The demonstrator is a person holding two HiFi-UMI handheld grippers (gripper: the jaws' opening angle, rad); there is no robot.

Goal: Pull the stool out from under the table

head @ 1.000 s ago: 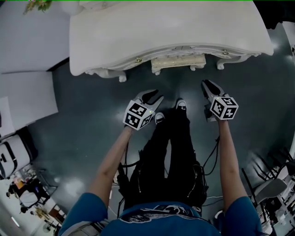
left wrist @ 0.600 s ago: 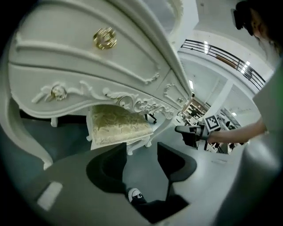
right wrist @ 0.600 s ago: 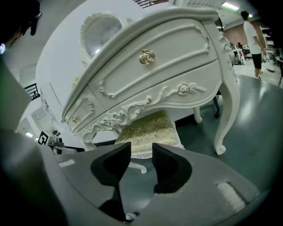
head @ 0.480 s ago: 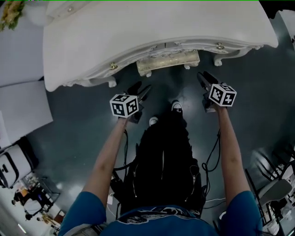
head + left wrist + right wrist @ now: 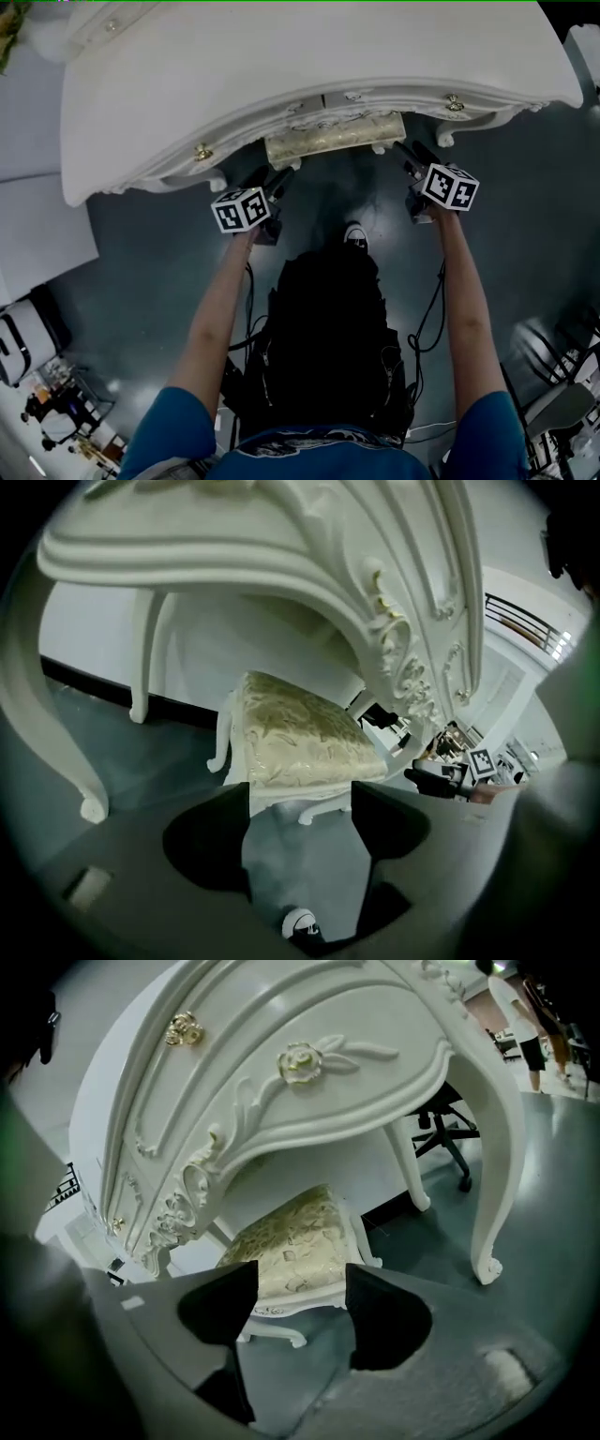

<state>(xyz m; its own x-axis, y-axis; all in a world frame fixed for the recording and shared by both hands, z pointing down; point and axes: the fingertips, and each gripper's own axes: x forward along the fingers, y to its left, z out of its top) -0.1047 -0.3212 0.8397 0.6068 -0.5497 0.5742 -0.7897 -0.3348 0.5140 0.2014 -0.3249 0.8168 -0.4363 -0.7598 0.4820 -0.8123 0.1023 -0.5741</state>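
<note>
One white table over dark grey floor.

Dark glossy floor under a white table
The dark grey floor carries the ornate white table on curved legs at the far side; the gold-cushioned stool stands tucked beneath it.

Blue short-sleeved shirt, loose black trousers, black shoe with white toe, thin black cables

Stool under table, apparently near the middle of its front
</note>
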